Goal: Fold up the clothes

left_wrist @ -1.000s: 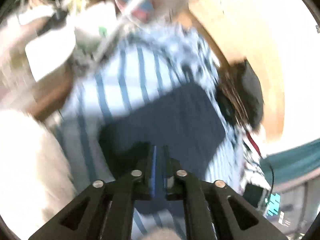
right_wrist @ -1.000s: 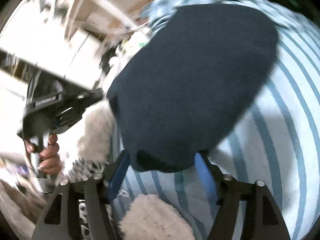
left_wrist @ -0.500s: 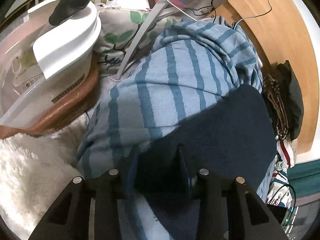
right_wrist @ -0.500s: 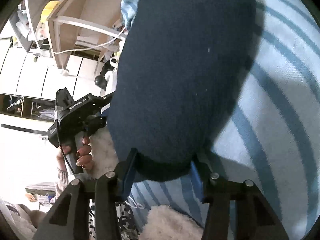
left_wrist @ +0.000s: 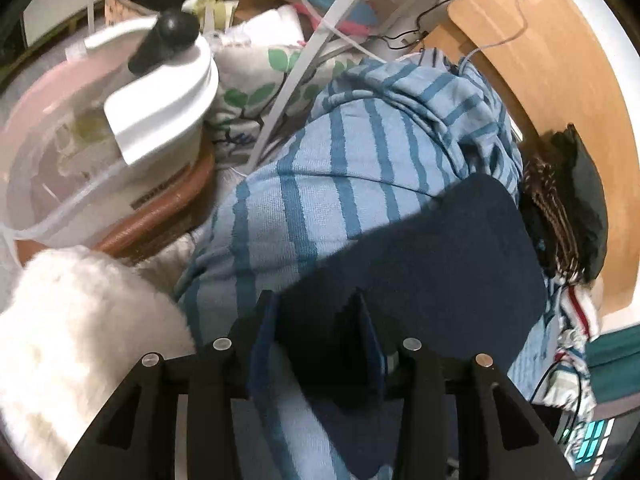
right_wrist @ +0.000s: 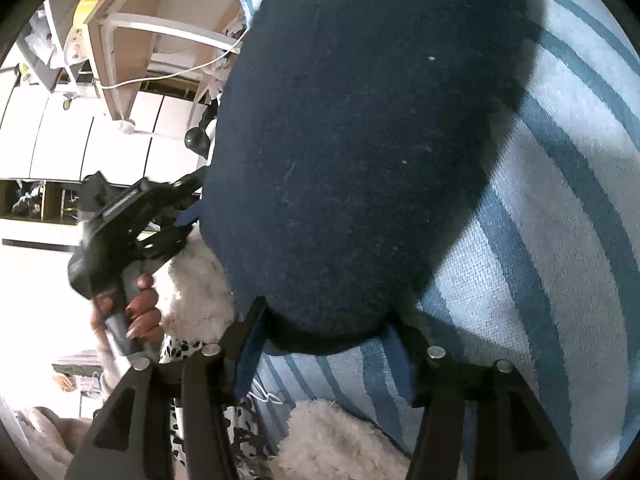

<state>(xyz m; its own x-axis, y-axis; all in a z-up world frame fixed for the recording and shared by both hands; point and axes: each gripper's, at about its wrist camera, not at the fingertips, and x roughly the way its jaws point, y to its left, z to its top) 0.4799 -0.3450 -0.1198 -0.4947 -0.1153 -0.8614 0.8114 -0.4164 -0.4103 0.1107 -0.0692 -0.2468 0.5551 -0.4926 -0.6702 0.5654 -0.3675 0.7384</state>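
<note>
A folded navy cloth (left_wrist: pixel 420 272) lies on a blue-and-white striped cloth (left_wrist: pixel 340 168). My left gripper (left_wrist: pixel 316 316) stands over the navy cloth's near left corner. Its jaws are opening, and the corner lies between them without being pinched. In the right wrist view the navy cloth (right_wrist: pixel 360 140) fills the middle on the striped cloth (right_wrist: pixel 540 260). My right gripper (right_wrist: pixel 324 316) straddles its rounded near edge, jaws opening, pads beside the fold. The left gripper (right_wrist: pixel 184 226) shows at the cloth's left edge, held by a hand (right_wrist: pixel 140 312).
White fluffy fabric (left_wrist: pixel 80 320) lies at the near left. A white lidded container with a black knob (left_wrist: pixel 160 92) sits in a clear tub (left_wrist: pixel 40 140) by a brown basket rim (left_wrist: pixel 168 208). A wooden board (left_wrist: pixel 560 80), cables and dark items (left_wrist: pixel 568 200) border the right.
The left gripper went from shut to open over the navy cloth's corner. The right gripper dropped closer to the cloth, narrowed around its edge, then widened slightly.
</note>
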